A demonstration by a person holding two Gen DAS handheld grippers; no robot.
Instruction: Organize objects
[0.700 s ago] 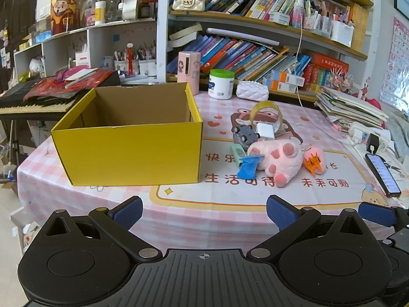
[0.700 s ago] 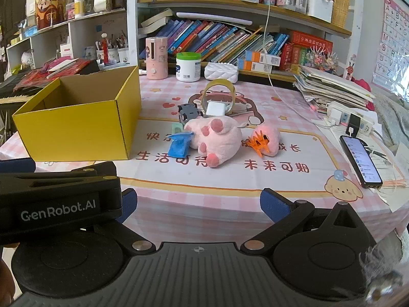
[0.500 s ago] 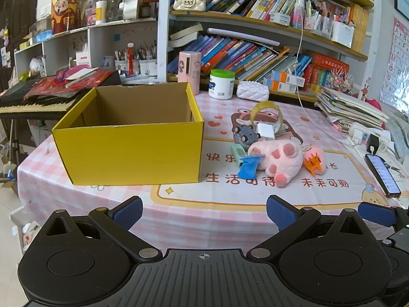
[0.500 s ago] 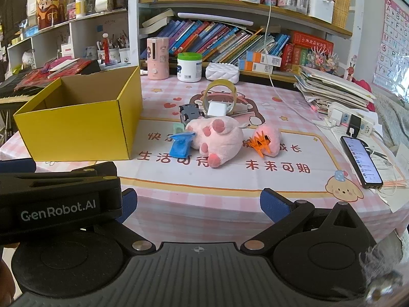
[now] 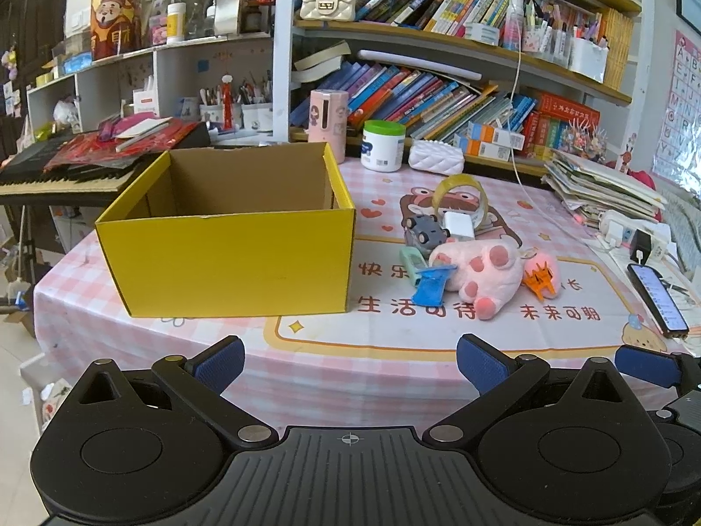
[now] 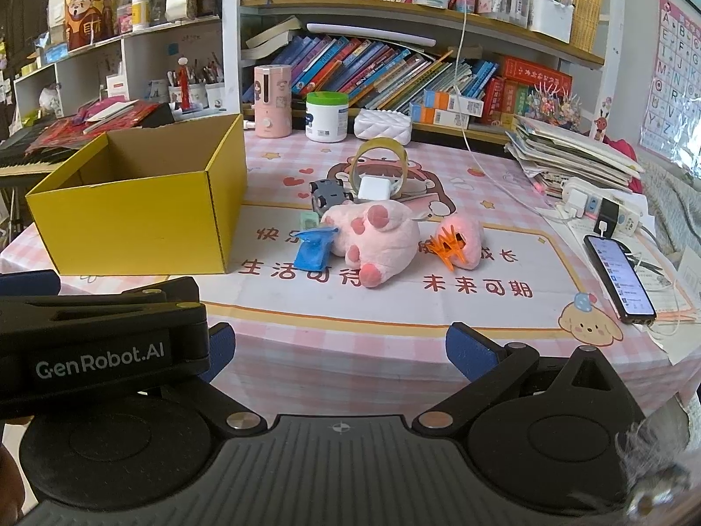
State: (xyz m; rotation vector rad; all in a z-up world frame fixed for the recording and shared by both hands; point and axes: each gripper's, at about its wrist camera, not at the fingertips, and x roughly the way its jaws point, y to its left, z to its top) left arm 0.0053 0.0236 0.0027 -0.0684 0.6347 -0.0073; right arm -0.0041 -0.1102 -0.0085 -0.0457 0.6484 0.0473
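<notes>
Both claws, left (image 5: 348, 357) and right (image 6: 339, 346), gape empty, bottom of frame; next, reach the pink plush (image 6: 377, 236) at centre for the yellow box (image 6: 131, 215).

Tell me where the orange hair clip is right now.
In the right wrist view the orange hair clip lies centre-right on the table, against a small pink plush, just right of the big pink plush paw.

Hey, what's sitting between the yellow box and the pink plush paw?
In the right wrist view, a blue clip and a mint-green item lie between the yellow box and the pink plush paw.
</notes>
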